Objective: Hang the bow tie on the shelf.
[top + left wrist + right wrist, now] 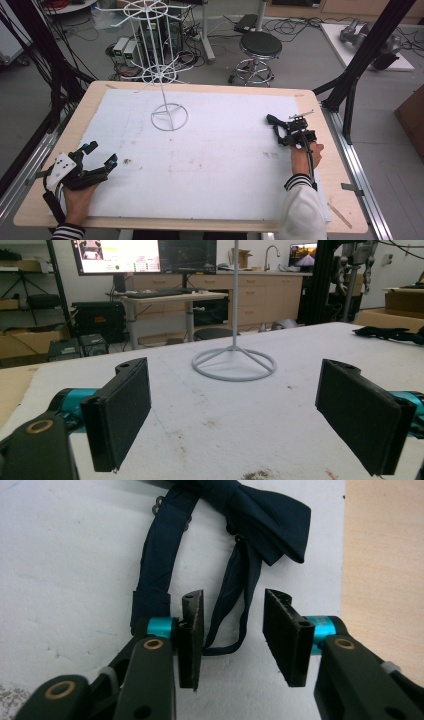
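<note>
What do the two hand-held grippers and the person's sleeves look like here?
Both are black. The left hand-held gripper carries a white-grey three-cornered plate with dark dots and teal collars behind its flat, rectangular black pads. The right hand-held gripper has the same teal collars, brass-coloured rivets and a black cable. The sleeves have black-and-white striped cuffs.

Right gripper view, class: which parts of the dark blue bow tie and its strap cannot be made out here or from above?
- Bow tie: its top is cut off by the upper edge of the right gripper view.
- Strap: where it passes the left pad, the pad hides any contact.
- High view: the right gripper covers most of the tie; the rest is too small.
</note>
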